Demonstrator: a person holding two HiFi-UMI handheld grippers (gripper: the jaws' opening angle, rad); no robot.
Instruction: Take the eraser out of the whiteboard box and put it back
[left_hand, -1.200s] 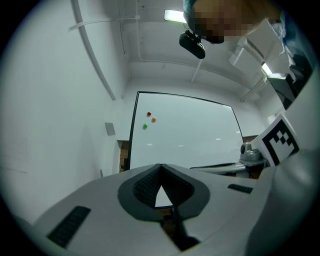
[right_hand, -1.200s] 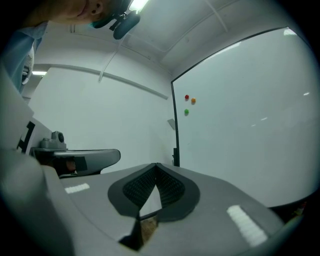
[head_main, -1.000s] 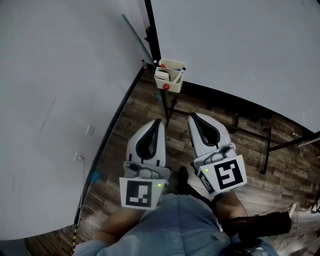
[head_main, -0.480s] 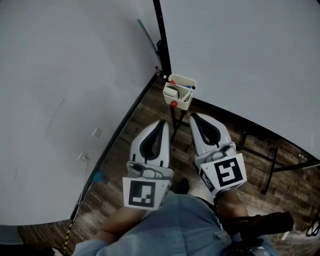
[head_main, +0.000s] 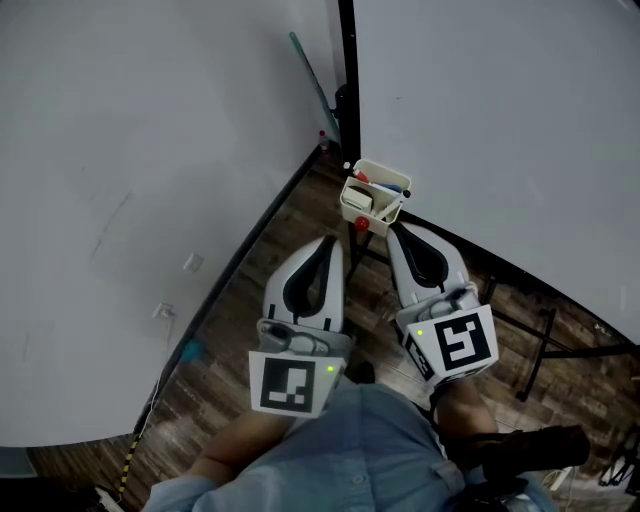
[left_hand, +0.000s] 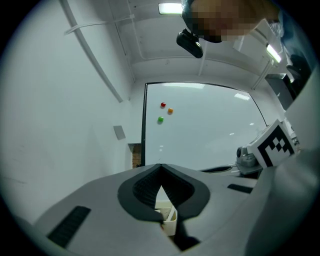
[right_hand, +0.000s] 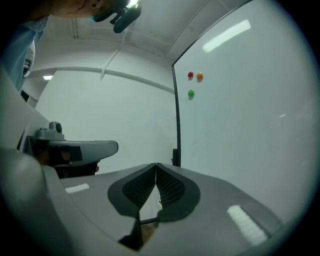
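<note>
Dark wood-plank floor (head_main: 250, 330); white walls (head_main: 120, 150) meeting in a corner; whiteboard (head_main: 520, 120) on a black stand (head_main: 347, 60), with red, orange and green magnets (left_hand: 160, 119) high up on it. Cream whiteboard box (head_main: 378, 212) hung at the board's lower corner, red dot on its front, markers poking up. Eraser (head_main: 357, 198): pale block inside the box, left part. Left gripper (head_main: 328, 241) and right gripper (head_main: 394, 229): fingers pressed together, nothing between; right tip just beside the box.
</note>
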